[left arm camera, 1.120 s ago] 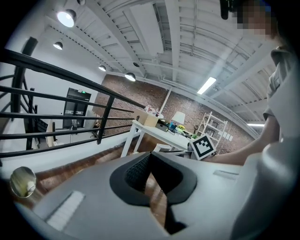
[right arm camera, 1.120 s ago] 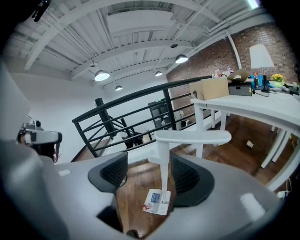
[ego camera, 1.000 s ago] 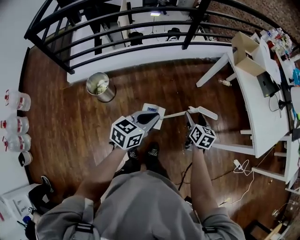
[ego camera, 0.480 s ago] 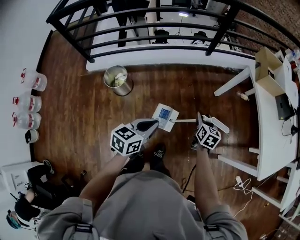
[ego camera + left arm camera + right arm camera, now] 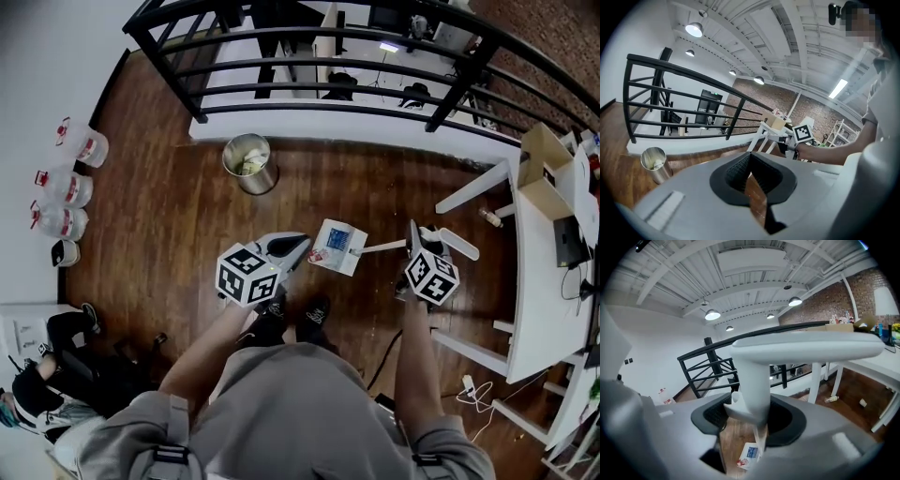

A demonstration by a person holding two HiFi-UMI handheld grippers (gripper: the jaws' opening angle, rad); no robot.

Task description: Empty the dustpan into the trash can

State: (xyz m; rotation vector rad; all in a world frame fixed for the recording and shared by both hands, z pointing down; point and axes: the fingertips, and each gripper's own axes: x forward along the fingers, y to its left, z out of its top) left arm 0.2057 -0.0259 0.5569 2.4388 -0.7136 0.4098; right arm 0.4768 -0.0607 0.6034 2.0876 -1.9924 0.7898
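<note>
Jaws of the right gripper [image 5: 413,244] have just clamped the dustpan [image 5: 339,247] by its handle [image 5: 754,380]; those of the left gripper [image 5: 298,245] are together, empty. Carrying it to the trash can [image 5: 250,165] looks next.

trash can [image 5: 249,164]: 1 | dustpan [image 5: 328,232]: 1 | water jugs [image 5: 66,187]: probably 3

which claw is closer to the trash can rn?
Left. The left claw sits below-right of the trash can; the right claw is farther right, gripping the dustpan.

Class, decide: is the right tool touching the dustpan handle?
Touching: the right gripper view shows the right tool clamped on the white dustpan handle.
</note>
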